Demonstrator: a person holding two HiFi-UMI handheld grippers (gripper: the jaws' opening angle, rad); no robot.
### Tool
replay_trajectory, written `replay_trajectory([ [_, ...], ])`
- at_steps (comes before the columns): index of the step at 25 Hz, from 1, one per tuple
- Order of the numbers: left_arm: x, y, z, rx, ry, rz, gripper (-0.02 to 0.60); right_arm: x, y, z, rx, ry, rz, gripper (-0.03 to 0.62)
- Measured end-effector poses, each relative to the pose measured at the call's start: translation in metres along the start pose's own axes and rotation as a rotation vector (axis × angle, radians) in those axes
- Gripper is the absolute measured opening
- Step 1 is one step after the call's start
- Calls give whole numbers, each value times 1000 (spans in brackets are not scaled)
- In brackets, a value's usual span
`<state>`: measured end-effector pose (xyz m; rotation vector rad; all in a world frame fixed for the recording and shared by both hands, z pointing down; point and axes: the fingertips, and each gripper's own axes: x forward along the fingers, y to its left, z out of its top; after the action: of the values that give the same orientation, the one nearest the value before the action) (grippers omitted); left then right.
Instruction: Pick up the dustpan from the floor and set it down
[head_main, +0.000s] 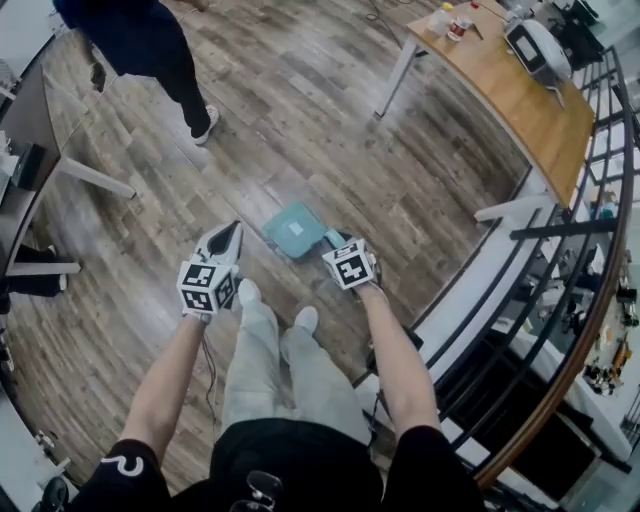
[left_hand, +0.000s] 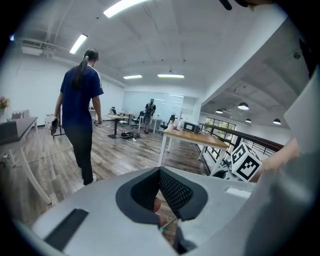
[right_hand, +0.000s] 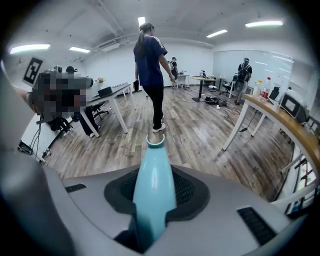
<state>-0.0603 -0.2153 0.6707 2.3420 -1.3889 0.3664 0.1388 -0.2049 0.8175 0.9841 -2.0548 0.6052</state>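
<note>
**One gripper has the dustpan, set-down comes next**

Only the right gripper (head_main: 338, 248) is doing any work here. Its jaws are clamped on the dustpan (head_main: 295, 230) by the handle (right_hand: 154, 185), which runs straight up the middle between the dark, mesh-textured pads (right_hand: 187, 192) and pokes out past the jaw tips. The pan body sits just off that gripper's jaw end, on the side toward the left gripper (head_main: 228, 240). The left gripper's jaws are pressed together at the tips with nothing in them.

I'd say the pickup is done and this is the carry. The pan looks clear of the wood-plank floor (head_main: 330, 130), though the blur makes that hard to call.

Next move, I reckon: bring it down level until the flat bottom rests, then let the jaws go.

The dustpan is smooth, glossy teal plastic. The handle is rounded and tapering with an open U-shaped end, and the pan is squarish with soft corners. It could slip or swing in the grip.
</note>
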Motion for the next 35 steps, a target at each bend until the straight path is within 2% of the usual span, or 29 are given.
replay_trajectory([
  [6,-27,-1,24,-12,-8,22,-2,-53,0,36,44,-27,-41,87],
  [12,-49,-5,75,-61,-72,30,-2,-115,-9,77,88,-87,-74,87],
  [19,-74,-23,130,-40,-108,-14,-2,-193,-16,128,99,-183,-137,87],
  [27,-91,-32,171,-24,-137,-9,-2,-264,-13,187,65,-285,-150,87],
  [35,-90,-45,204,15,-171,-10,-2,-306,-21,224,84,-379,-146,87],
])
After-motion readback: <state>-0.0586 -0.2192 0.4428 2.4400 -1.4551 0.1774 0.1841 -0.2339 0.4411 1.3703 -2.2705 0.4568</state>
